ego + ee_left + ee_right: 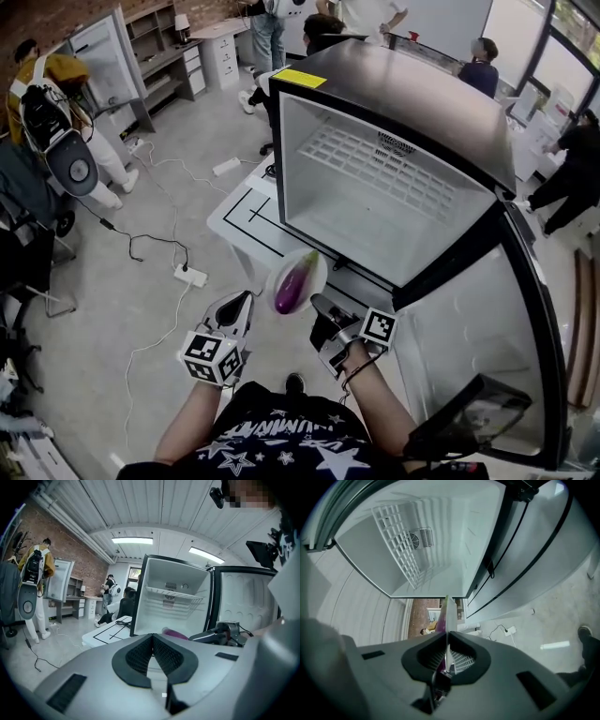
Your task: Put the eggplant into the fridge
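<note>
We find the right gripper (321, 304) clamped on the rim of a plate (283, 269) bearing the eggplant (294, 283), its long axis aimed at the open fridge (394, 202) just ahead, while the left gripper (240, 306), closed and empty, hangs just beside.
</note>
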### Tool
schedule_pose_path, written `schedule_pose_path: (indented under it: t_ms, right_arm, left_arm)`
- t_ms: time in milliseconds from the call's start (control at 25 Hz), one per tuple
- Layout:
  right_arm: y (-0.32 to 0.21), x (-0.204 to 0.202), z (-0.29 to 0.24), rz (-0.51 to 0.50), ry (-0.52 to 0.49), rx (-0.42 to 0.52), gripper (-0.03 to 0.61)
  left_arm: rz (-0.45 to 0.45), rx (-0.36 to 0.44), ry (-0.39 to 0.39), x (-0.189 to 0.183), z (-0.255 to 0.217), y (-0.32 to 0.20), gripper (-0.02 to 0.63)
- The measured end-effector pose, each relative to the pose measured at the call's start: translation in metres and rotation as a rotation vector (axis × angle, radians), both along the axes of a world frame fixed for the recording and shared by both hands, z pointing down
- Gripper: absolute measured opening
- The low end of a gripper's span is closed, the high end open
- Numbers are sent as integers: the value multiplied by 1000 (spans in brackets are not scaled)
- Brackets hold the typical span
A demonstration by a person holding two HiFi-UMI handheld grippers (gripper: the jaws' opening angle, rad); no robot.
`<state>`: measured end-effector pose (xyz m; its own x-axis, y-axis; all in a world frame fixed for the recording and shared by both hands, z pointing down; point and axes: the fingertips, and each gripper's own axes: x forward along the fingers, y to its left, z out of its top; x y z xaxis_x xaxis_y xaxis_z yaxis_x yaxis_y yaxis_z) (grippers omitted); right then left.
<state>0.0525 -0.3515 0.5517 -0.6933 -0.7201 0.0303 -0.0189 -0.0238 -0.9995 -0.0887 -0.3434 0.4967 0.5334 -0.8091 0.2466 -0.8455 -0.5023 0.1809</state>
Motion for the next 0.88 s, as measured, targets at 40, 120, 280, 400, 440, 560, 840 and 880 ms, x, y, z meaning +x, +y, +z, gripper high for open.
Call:
schedule_pose_path:
  t_ms: [40, 120, 280, 400, 440, 560, 840, 880]
  right_arm:
    - [-3, 1, 0, -3, -1, 0, 20]
    - [-6, 3, 0, -6, -1, -1, 20]
    - [-8, 6, 1, -10, 6, -5, 20]
    - [-12, 6, 2, -10, 10, -8, 20]
    - [-15, 7, 4, -7, 10, -10, 20]
    - [-24, 10, 7, 12, 11, -15, 20]
    - [-47, 16, 7, 82, 15, -22, 20]
    - [-50, 14, 8, 83, 14, -29, 20]
  left_arm:
    - [-4, -3, -5, 0, 2, -2, 9]
    - [-9, -9, -9, 0, 3, -6, 9]
    - [-3, -6, -12, 4, -1, -13, 9]
    - [14, 1, -18, 10, -3, -23, 9]
    - [20, 0, -18, 13, -1, -28, 9]
    - [45, -5, -14, 20, 2, -42, 9]
    - [99, 2, -1, 30, -2, -82, 9]
    - [109, 4, 2, 33, -3, -88, 9]
